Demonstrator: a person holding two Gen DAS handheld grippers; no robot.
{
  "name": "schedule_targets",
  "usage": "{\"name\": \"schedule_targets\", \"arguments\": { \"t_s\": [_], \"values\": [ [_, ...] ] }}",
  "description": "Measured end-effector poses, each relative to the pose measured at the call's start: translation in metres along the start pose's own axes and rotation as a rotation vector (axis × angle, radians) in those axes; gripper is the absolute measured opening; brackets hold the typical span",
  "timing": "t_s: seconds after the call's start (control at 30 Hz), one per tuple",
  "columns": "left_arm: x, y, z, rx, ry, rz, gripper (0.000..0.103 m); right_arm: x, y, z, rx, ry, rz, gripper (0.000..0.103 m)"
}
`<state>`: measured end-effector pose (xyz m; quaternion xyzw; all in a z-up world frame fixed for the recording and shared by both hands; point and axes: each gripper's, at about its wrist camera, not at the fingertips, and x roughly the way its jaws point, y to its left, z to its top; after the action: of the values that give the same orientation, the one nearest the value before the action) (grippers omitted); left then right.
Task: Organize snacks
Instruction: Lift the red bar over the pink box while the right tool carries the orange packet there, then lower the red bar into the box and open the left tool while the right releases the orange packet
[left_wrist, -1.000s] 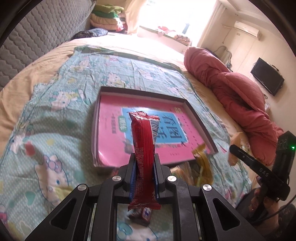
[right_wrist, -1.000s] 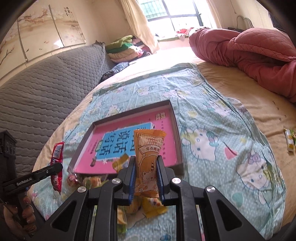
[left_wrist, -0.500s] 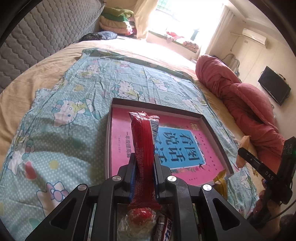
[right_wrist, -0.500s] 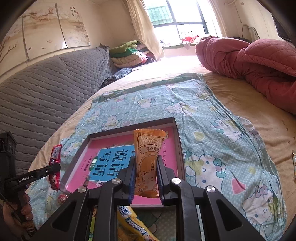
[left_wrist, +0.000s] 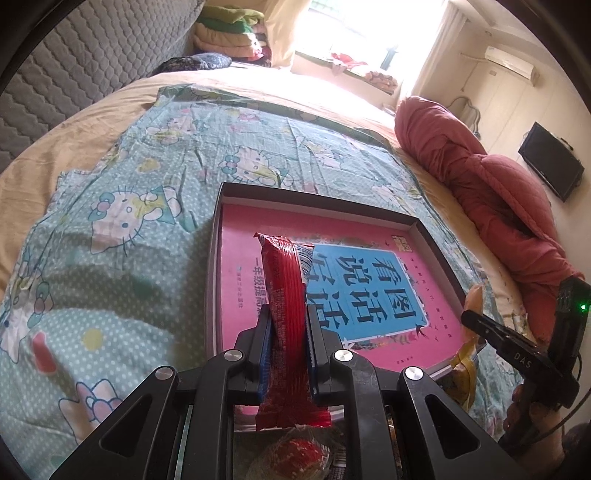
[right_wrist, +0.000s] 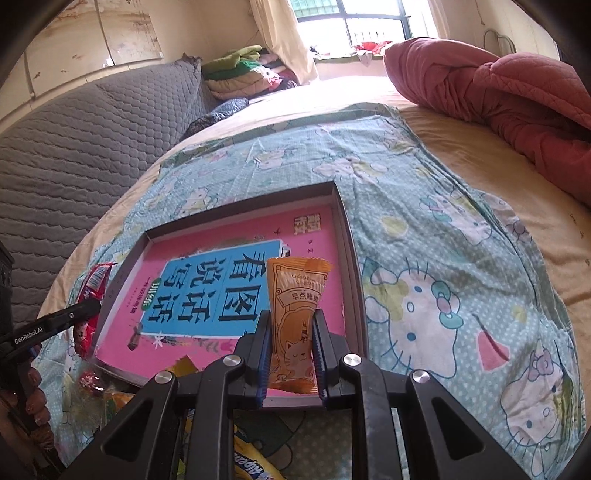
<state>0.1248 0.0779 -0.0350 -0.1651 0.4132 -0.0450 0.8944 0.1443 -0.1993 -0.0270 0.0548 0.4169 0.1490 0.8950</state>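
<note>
My left gripper (left_wrist: 288, 325) is shut on a long red snack bar (left_wrist: 284, 295) that stands upright between its pads. It hangs over the near left part of a shallow dark box (left_wrist: 218, 236) with a pink and blue printed bottom. My right gripper (right_wrist: 291, 332) is shut on an orange snack packet (right_wrist: 295, 295) with a cat drawing, over the near right part of the same box (right_wrist: 347, 236). The left gripper (right_wrist: 70, 317) with its red bar (right_wrist: 92, 284) also shows at the left edge of the right wrist view.
Loose snacks lie at the box's near edge: a red-wrapped sweet (left_wrist: 299, 454), yellow wrappers (left_wrist: 461, 369) and a yellow packet (right_wrist: 251, 461). The box sits on a teal cartoon-cat sheet (left_wrist: 129, 229) on a bed. A red quilt (left_wrist: 498, 192) is bunched at the right; a grey padded headboard (right_wrist: 74, 140) rises at the left.
Both grippers have moved forward and down with their snacks, from the pile at the box's near edge to over the box. The box now looks larger and closer.
</note>
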Motion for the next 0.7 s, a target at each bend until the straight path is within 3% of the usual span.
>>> {"name": "schedule_targets", "arguments": {
  "t_s": [0.7],
  "values": [
    [0.019,0.009,0.001,-0.024,0.041,-0.007,0.02,0.005,-0.005,-0.001,0.027,0.03,-0.022,0.023]
  ]
}}
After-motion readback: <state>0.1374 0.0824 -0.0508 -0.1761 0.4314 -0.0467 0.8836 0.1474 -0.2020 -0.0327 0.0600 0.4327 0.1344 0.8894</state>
